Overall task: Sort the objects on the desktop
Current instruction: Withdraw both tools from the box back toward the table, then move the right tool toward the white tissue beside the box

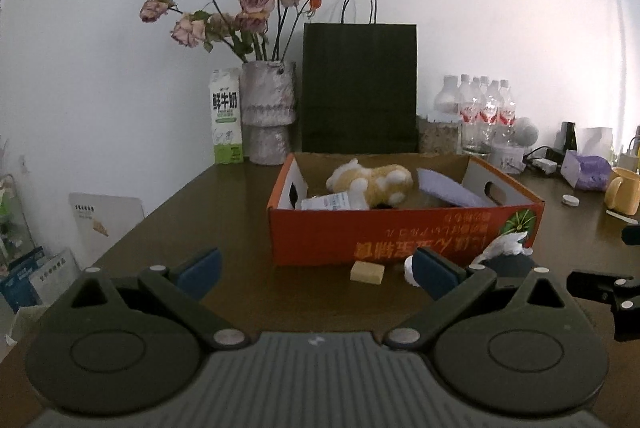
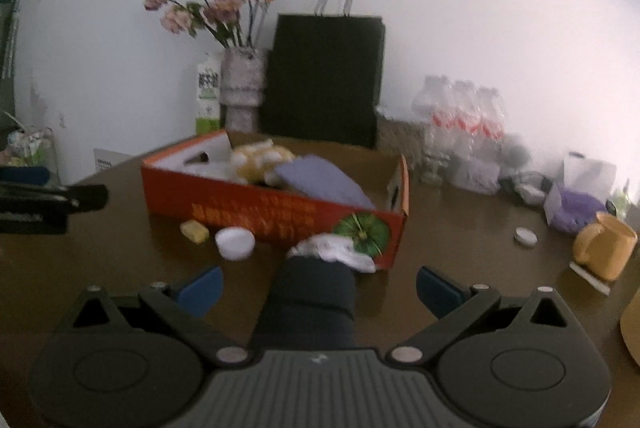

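Looking along the left wrist view first: the left gripper [image 1: 316, 270] hangs low over the brown table [image 1: 180, 228] with its blue pads spread wide and nothing between them. Just ahead of it, at centre frame, a small yellow block [image 1: 367, 272] lies flat against the foot of the orange box [image 1: 400, 232]. A white cap [image 1: 409, 268] sits just right of the block, partly hidden behind the right pad. Further right, a dark sock with a white toe [image 1: 505, 254] is half masked by the gripper arm. The box already holds a plush toy [image 1: 372, 184] and a lilac pouch [image 1: 448, 188].

Turning to the right wrist view, which is blurred: the right gripper [image 2: 318, 290] is likewise spread and empty. The sock [image 2: 316, 292] lies directly between its pads at lower centre. Its long axis runs away from the camera, roughly in line with the fingers, and its white toe touches the box front near the green emblem. The cap [image 2: 235, 243] and block [image 2: 194, 231] lie to the upper left, well apart from this gripper.

Judgement: the right gripper is the nearer to the sock. A closing across its width looks feasible from this alignment. The block falls to the left gripper.
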A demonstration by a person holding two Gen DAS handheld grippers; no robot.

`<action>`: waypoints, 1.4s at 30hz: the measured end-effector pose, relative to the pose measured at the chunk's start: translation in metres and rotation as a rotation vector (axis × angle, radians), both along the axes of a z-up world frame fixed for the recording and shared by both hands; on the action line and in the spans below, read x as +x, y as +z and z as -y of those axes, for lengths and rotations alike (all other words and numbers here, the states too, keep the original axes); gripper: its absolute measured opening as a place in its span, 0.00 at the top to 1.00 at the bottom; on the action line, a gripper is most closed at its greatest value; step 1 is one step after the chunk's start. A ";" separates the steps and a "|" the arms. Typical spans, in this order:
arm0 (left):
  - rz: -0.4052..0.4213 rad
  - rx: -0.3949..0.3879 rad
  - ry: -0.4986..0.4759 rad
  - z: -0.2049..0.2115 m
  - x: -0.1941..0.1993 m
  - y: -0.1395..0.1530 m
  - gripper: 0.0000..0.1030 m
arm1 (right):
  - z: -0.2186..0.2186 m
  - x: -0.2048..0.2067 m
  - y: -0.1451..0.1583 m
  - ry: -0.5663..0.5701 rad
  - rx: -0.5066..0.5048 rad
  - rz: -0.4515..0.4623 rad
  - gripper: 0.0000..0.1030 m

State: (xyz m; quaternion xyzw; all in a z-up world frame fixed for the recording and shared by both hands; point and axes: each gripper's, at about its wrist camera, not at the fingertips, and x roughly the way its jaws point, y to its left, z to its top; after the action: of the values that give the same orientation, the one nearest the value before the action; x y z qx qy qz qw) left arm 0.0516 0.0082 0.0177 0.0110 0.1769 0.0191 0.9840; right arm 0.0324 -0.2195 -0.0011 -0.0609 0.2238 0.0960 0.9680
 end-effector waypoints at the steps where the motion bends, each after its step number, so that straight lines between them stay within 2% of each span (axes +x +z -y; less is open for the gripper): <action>1: -0.004 0.004 0.004 -0.001 0.000 -0.001 0.00 | 0.002 0.001 -0.003 -0.008 0.001 -0.008 0.00; 9: -0.033 -0.003 0.019 -0.007 0.002 -0.009 0.00 | 0.009 0.013 -0.019 -0.031 0.014 -0.079 0.00; 15: -0.054 -0.006 0.021 -0.007 0.006 -0.014 0.00 | -0.003 0.042 -0.033 -0.007 0.025 -0.160 0.02; 20: -0.065 -0.017 0.025 -0.012 0.005 -0.018 0.00 | -0.014 0.074 -0.044 -0.015 0.004 -0.230 0.09; 21: -0.068 -0.022 0.026 -0.013 0.005 -0.019 0.00 | -0.014 0.079 -0.046 -0.026 0.002 -0.241 0.12; 22: -0.071 -0.026 0.026 -0.015 0.005 -0.020 0.00 | -0.016 0.083 -0.047 -0.033 0.000 -0.250 0.19; 24: -0.076 -0.032 0.028 -0.018 0.005 -0.022 0.00 | -0.017 0.088 -0.049 -0.033 0.010 -0.268 0.23; 26: -0.079 -0.037 0.030 -0.020 0.005 -0.022 0.00 | -0.017 0.088 -0.049 -0.024 0.027 -0.274 0.29; 31: -0.083 -0.047 0.028 -0.023 0.006 -0.023 0.00 | -0.020 0.088 -0.048 -0.018 0.025 -0.280 0.31; 35: -0.087 -0.050 0.020 -0.023 0.004 -0.024 0.00 | -0.016 0.083 -0.044 -0.016 0.050 -0.264 0.39; 42: -0.086 -0.048 0.015 -0.022 0.007 -0.022 0.00 | -0.012 0.062 -0.037 0.012 0.100 -0.241 0.40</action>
State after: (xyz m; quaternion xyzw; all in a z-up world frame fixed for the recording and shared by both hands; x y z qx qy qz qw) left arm 0.0581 0.0304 -0.0044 -0.0132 0.2194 0.0215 0.9753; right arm 0.0946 -0.2075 -0.0380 -0.0017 0.3333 0.1196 0.9352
